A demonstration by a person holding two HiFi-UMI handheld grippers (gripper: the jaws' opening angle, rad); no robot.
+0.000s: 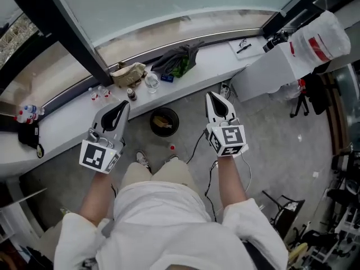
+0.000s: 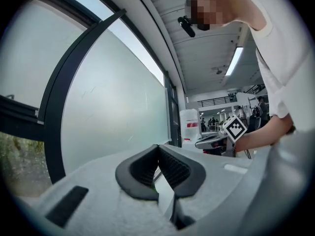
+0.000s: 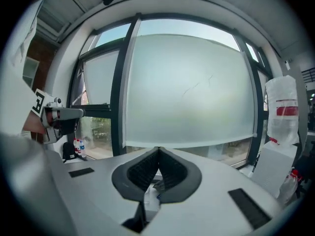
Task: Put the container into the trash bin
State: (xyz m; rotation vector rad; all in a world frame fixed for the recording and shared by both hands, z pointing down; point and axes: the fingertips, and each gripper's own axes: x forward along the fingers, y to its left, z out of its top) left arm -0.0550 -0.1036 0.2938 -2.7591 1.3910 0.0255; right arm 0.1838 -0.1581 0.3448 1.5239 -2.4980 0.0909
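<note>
Head view showed the left tongs (image 1: 124, 107) and right tongs (image 1: 211, 98) both clenched on nothing, held either side of the trash bin (image 1: 151, 122) on the floor. A tan lump (image 1: 163, 124) lay inside it, probably the container, which would explain the empty grips. Bottles (image 1: 99, 93) lined the counter (image 1: 67, 122). The white sack (image 1: 323, 35) bore a red band, its writing unreadable.

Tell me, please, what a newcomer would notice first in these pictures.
The left hand-held gripper and right hand-held gripper are held out, jaws shut and empty. Between them, on the floor, stands a round black trash bin. Beyond it a curved white ledge carries a dark cloth and small bottles.
</note>
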